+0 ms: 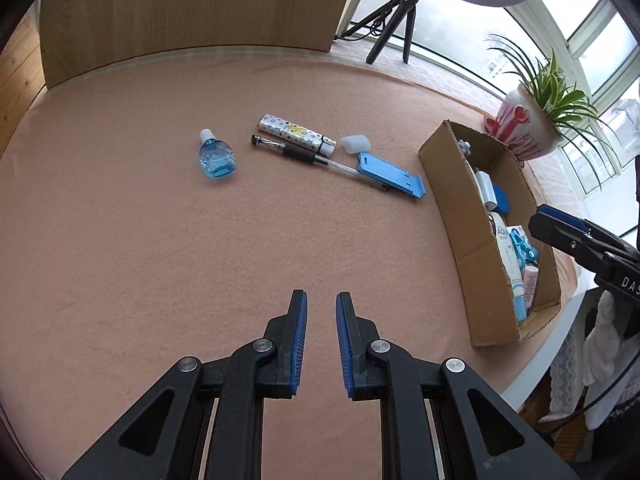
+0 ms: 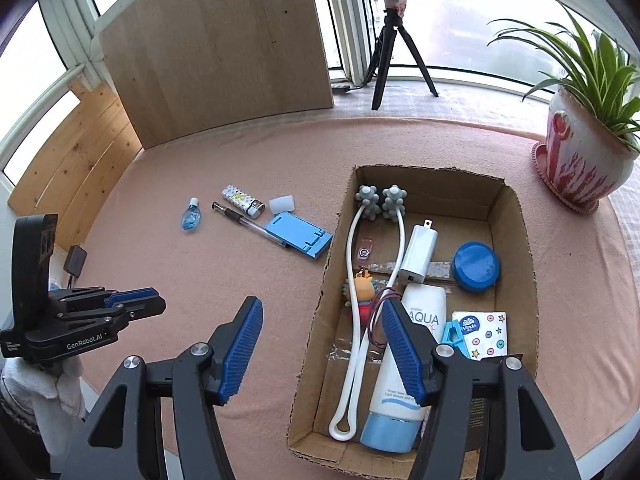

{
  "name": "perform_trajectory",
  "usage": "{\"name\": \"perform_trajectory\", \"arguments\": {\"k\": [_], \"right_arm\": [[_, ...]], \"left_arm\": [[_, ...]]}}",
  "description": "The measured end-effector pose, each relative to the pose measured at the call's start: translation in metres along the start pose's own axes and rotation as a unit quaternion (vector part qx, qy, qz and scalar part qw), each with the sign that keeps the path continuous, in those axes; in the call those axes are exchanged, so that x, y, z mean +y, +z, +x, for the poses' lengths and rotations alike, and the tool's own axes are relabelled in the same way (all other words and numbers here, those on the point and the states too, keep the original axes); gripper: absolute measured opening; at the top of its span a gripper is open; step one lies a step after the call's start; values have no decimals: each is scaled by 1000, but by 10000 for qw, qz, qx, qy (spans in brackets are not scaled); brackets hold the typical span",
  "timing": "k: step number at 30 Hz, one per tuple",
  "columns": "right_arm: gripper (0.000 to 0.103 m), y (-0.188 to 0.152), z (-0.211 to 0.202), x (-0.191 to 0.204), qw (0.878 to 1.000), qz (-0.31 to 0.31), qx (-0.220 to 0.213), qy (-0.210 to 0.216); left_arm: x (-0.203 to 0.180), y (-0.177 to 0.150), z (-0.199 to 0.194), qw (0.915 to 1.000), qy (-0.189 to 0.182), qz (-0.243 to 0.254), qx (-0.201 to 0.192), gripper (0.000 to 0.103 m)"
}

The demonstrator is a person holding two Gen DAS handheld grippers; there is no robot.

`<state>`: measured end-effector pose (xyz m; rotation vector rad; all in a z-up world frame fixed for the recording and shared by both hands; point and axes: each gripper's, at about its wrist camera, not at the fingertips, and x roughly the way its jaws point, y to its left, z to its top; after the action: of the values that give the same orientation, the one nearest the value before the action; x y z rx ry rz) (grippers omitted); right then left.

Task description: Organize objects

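My left gripper (image 1: 322, 308) hangs over bare pink cloth (image 1: 140, 240), jaws a narrow gap apart, nothing between them. My right gripper (image 2: 322, 340) stands about half open and empty, its jaws straddling the near left wall of the cardboard box (image 2: 316, 320).

Loose items lie in a cluster toward the cloth's far edge, left of the box: a blue dropper bottle (image 1: 216, 158) stands apart at the left. A patterned lighter (image 1: 296, 134) and a pen (image 1: 316, 158) lie side by side. A translucent cap (image 1: 354, 144) sits just beside the blue phone stand (image 1: 390, 174), nearest the box.

The box holds a white massager (image 2: 352, 280), charger (image 2: 418, 254), blue lid (image 2: 476, 266), AQUA tube (image 2: 404, 368), tissue pack (image 2: 486, 332) and a small figure (image 2: 364, 292).

A potted plant (image 2: 580, 160) stands at the cloth's far right corner.
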<state>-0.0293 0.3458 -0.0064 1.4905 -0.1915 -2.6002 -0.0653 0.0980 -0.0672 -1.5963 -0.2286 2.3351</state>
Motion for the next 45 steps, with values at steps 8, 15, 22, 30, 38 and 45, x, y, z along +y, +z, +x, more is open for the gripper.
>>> {"name": "perform_trajectory", "arguments": {"k": [8,15,22,30,38,45], "right_arm": [[58,25,29,39,9996,-258,73,93],[51,44,65,55,9990,-256,332,132],[46,56,96,63,9985,-203,512,1],[46,78,130,52,9966,276,759,-143],[37,88,159,44,9935,514,956,-354],[37,92,167,53,9931,155,1117,-320]], "left_arm": [[46,-1,-6,9990,195,-390,-23,19],[65,19,-2,9986,254,-451,-54,22],[79,50,15,9985,302,-457,11,39],[81,112,37,9989,311,-323,-123,40],[43,174,79,9994,160,313,-57,39],[17,196,119,9970,54,685,350,39]]}}
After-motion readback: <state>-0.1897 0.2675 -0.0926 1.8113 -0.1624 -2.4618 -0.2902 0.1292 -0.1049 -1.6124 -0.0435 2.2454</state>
